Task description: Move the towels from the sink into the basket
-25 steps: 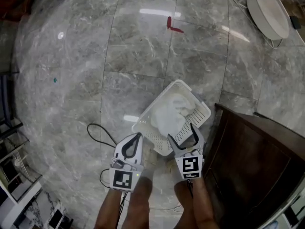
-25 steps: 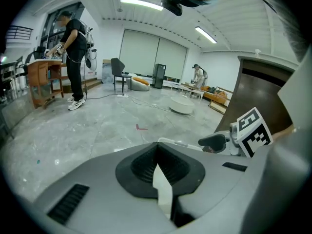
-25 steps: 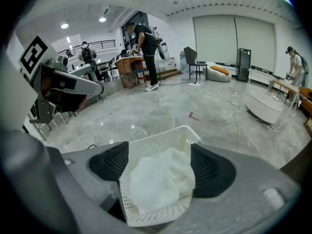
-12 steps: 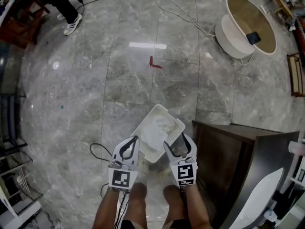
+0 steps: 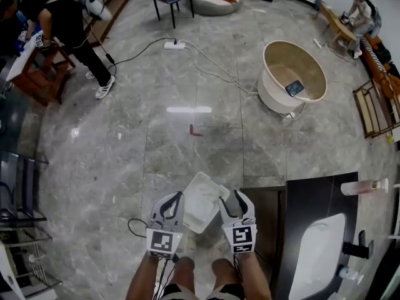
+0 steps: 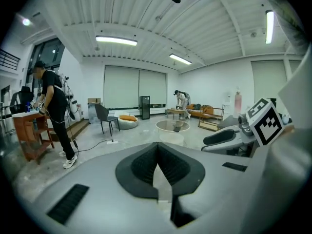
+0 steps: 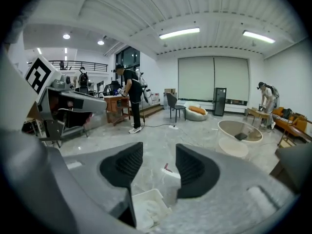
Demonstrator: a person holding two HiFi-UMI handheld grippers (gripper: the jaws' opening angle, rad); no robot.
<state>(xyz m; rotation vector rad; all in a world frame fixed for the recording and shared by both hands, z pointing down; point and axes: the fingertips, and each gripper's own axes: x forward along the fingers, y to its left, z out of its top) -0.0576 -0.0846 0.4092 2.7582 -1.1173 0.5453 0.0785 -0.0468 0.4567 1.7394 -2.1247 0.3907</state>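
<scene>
Grey marble floor (image 5: 94, 161) bears white basket (image 5: 194, 186), beige round tub (image 5: 272, 96), power strip (image 5: 172, 44), red scrap (image 5: 195, 132).

Too small and too white on white to count: the towels (image 5: 203, 199) in the basket (image 5: 199, 175). Cut off by the bottom edge in the right gripper view: that basket's near end. Cut off at the bottom edge of the head view: the sink (image 5: 319, 255), bowl too washed out to check for cloth. Too small to name: the dark flat thing (image 5: 294, 88) inside the round tub (image 5: 272, 97). Too small for any detail: the person (image 5: 362, 5) at the far table.
</scene>
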